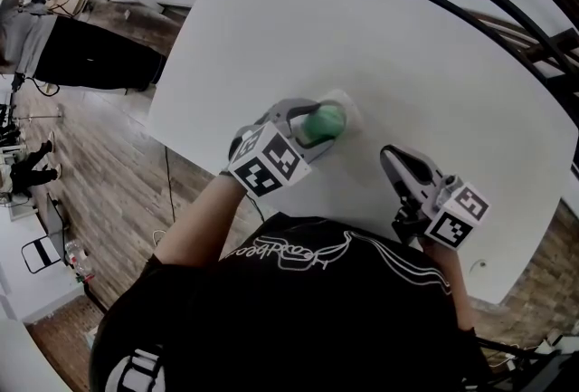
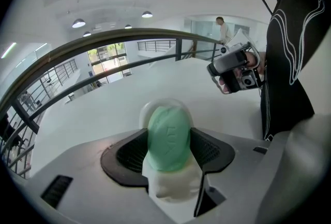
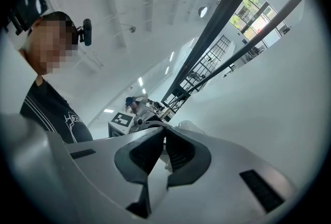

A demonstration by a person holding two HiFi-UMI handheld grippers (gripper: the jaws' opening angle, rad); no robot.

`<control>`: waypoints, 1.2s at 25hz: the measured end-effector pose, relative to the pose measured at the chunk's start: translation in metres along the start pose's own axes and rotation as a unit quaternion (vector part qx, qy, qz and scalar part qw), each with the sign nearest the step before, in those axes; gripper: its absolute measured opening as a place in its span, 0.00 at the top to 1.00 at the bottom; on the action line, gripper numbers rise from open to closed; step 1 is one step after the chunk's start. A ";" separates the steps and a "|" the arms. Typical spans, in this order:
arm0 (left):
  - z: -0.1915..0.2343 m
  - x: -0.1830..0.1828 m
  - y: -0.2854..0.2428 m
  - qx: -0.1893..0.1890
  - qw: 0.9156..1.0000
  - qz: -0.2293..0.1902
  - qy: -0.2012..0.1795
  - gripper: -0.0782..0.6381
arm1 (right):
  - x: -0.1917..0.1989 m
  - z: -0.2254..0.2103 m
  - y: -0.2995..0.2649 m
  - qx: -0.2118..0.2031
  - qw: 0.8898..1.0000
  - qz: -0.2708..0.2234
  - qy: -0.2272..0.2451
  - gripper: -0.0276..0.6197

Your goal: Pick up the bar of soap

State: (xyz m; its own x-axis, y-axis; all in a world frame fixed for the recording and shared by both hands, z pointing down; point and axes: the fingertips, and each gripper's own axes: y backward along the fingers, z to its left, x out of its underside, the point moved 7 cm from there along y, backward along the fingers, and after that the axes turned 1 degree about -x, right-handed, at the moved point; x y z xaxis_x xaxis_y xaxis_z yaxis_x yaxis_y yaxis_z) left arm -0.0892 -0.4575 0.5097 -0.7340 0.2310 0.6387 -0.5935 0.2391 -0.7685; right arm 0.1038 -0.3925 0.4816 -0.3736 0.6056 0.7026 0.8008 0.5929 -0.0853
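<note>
Between my left jaws: the bar of soap (image 2: pixel 168 135) — green, oval, stood on its narrow edge, with a black pad pressed against each broad face.
Left gripper (image 2: pixel 168 141): clamped on the soap, jaws only as wide as the bar is thick; from the head view it points away from me over the near part of the table.
Just under the soap: a white soap dish (image 2: pixel 175 189); its rounded rim shows behind the bar. Whether the soap touches the dish I cannot tell.
Under the dish: the white table (image 1: pixel 380 37), bare around both my grippers.
Off to the right of my left gripper: my right gripper (image 1: pixel 391 155) — well apart from the soap, low over the table near its front edge.
Right jaws: brought together at the tips, nothing between them.
Beyond the table's far edge: a dark curved railing (image 2: pixel 103 49).
Behind both grippers: my black shirt (image 1: pixel 308 309) with white line print.
</note>
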 end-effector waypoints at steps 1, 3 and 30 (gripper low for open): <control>0.001 0.000 0.000 -0.001 1.000 0.001 0.000 0.52 | 0.000 0.000 0.000 0.001 1.000 0.000 0.000 0.93; 0.002 0.000 -0.002 -0.002 1.000 0.004 0.000 0.52 | 0.000 -0.002 0.001 0.002 1.000 -0.001 -0.001 0.93; 0.015 -0.003 0.025 -0.076 0.989 -0.101 0.083 0.53 | -0.008 0.010 -0.002 -0.012 1.000 0.007 0.028 0.93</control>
State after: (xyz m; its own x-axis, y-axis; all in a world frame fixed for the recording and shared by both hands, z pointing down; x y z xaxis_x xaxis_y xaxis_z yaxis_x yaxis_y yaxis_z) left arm -0.1066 -0.4663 0.4881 -0.5345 0.3131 0.7851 -0.6565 0.4312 -0.6189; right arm 0.1008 -0.3932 0.4689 -0.3357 0.5821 0.7405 0.8165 0.5719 -0.0794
